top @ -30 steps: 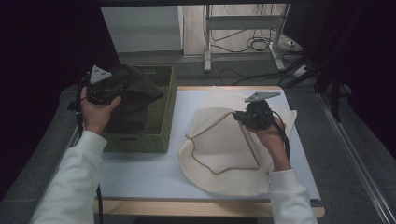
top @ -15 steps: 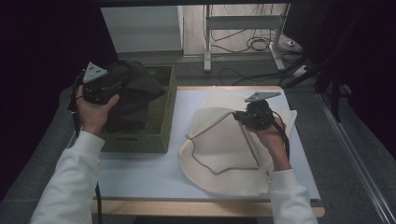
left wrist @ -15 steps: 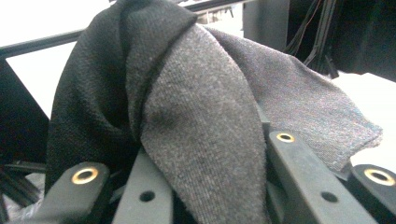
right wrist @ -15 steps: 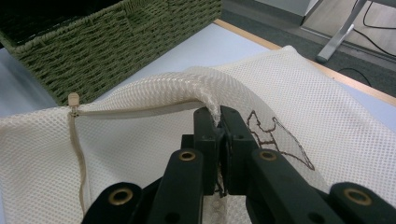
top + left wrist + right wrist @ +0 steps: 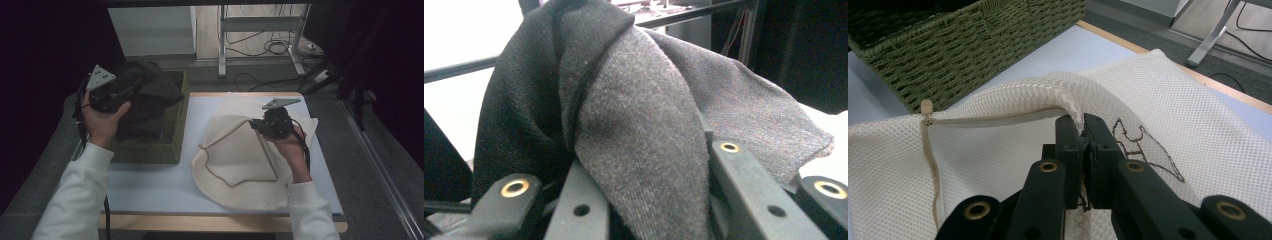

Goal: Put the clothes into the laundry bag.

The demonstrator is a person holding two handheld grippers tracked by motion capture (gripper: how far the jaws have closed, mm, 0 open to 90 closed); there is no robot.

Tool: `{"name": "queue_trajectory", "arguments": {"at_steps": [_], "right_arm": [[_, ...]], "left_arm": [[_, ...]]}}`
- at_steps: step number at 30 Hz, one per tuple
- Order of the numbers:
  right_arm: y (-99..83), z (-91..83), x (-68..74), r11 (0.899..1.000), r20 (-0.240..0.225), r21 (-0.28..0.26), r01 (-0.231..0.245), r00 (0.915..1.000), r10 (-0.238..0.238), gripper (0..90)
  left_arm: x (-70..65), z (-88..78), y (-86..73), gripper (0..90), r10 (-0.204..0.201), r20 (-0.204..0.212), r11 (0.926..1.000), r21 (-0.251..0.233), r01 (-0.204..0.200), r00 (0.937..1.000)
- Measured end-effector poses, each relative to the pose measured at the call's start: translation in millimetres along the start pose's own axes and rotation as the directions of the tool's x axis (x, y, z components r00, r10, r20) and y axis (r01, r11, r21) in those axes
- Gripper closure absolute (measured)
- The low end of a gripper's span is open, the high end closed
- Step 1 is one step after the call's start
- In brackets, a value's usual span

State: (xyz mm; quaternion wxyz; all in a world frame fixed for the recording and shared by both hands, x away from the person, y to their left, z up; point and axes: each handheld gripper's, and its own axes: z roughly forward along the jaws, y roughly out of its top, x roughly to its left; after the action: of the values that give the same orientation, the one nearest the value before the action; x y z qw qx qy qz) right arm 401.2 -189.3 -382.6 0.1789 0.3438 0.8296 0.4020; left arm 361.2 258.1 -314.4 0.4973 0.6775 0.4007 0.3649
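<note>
Evidently the left gripper (image 5: 112, 90) has its fingers (image 5: 744, 185) clamped on the dark cloth (image 5: 145, 100), lifted above the basket (image 5: 172, 135), while the right gripper (image 5: 265, 127) pinches the mesh bag (image 5: 240, 160) rim, holding its mouth open on the table (image 5: 150, 180).

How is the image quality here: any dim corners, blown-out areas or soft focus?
High view: dim, with black surroundings at left and right, though the table is evenly lit. Left gripper view: the background behind the dark cloth is blown out white at upper left. Right gripper view: the mesh bag and basket look sharp, while the far floor is soft.
</note>
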Motion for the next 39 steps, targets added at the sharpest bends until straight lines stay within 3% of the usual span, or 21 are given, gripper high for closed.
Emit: {"name": "queue_trajectory", "arguments": {"at_steps": [26, 39], "right_arm": [[-0.7, 4.1, 1.0, 1.000, -0.006, 0.013, -0.004, 1.0000, 0.004, 86.0], [-1.1, 4.7, 0.4, 1.000, -0.005, 0.016, -0.003, 1.0000, 0.003, 86.0]], "left_arm": [[-21.0, -27.0, 16.6, 72.6, 0.004, 0.079, 0.9986, -0.053, 0.000, 0.9969], [-31.4, -40.0, 23.1, 72.6, 0.024, 0.112, 0.9962, -0.086, -0.014, 0.9934]]}}
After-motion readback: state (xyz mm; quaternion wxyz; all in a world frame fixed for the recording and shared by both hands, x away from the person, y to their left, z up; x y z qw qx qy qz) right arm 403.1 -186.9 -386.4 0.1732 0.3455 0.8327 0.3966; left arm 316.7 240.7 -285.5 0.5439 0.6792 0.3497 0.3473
